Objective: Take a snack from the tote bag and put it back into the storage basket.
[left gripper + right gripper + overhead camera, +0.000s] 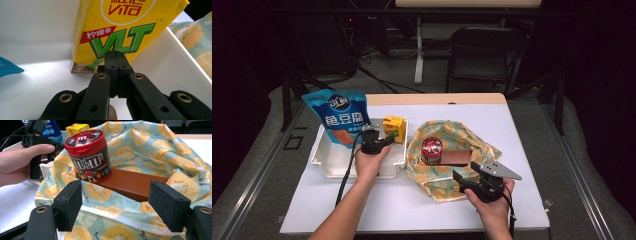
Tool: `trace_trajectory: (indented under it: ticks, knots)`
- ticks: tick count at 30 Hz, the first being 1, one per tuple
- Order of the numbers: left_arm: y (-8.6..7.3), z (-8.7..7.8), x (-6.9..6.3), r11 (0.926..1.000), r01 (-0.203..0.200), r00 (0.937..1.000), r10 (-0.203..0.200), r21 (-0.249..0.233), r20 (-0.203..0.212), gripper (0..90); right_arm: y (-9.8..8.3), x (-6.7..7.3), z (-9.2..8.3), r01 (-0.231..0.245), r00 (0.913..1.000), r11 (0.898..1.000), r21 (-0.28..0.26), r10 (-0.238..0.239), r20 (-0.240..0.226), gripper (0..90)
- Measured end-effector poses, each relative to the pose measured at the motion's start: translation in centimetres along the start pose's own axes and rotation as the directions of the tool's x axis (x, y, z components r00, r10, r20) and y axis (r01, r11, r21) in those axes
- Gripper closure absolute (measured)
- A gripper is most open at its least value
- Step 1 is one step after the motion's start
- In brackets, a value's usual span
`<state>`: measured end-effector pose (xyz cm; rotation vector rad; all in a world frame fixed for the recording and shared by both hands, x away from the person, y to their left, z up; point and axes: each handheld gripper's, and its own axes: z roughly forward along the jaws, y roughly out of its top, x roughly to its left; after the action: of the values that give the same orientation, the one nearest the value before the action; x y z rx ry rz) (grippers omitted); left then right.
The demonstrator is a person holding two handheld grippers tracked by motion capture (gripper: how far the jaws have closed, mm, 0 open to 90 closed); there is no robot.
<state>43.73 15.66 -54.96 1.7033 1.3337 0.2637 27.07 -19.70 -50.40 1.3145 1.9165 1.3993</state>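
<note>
Hovering inside the white bin, the left gripper is keeping its jaws pressed together with nothing between them, just in front of the yellow lemon tea carton standing in the bin's corner. The right gripper is holding its jaws spread wide over the near edge of the fruit-print bag, where an M&M's tub is leaning on a brown box.

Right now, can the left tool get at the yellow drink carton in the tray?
Probably yes: the left tool is right in front of the carton, nothing between, but its jaws are shut.
</note>
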Motion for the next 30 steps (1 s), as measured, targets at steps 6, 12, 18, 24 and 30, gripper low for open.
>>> trace_trajectory:
  ticks: [6, 12, 18, 24, 30]
  knots:
    - [-0.2, -0.1, -0.4, 0.9986, -0.052, 0.9986, 0.052, -0.012, -0.008, 84.4, 0.0, 0.0, -0.1, -0.004, 1.0, 1.0, -0.003, 0.004, -0.001, 26.8]
    - [-0.2, 0.0, -0.8, 0.9984, -0.051, 0.9975, 0.052, -0.023, 0.048, 84.4, 0.3, -0.7, -0.5, -0.021, 0.9997, 0.999, -0.025, 0.021, 0.011, 26.8]
    - [-0.3, 0.3, -1.0, 0.9981, -0.056, 0.996, 0.058, -0.023, 0.068, 89.7, 0.2, -0.8, -0.5, -0.022, 0.9996, 0.999, -0.023, 0.023, 0.014, 26.9]
    - [-0.1, 0.4, -1.4, 0.9975, -0.071, 0.9965, 0.071, 0.006, 0.045, 89.8, 0.2, -0.5, -0.3, -0.017, 0.9998, 1.0, -0.017, 0.017, 0.009, 26.9]
    - [0.3, 0.6, -2.7, 0.9883, -0.151, 0.9884, 0.151, 0.023, -0.015, 89.5, 0.2, -0.7, -0.4, -0.018, 0.9998, 1.0, -0.017, 0.019, 0.011, 26.9]
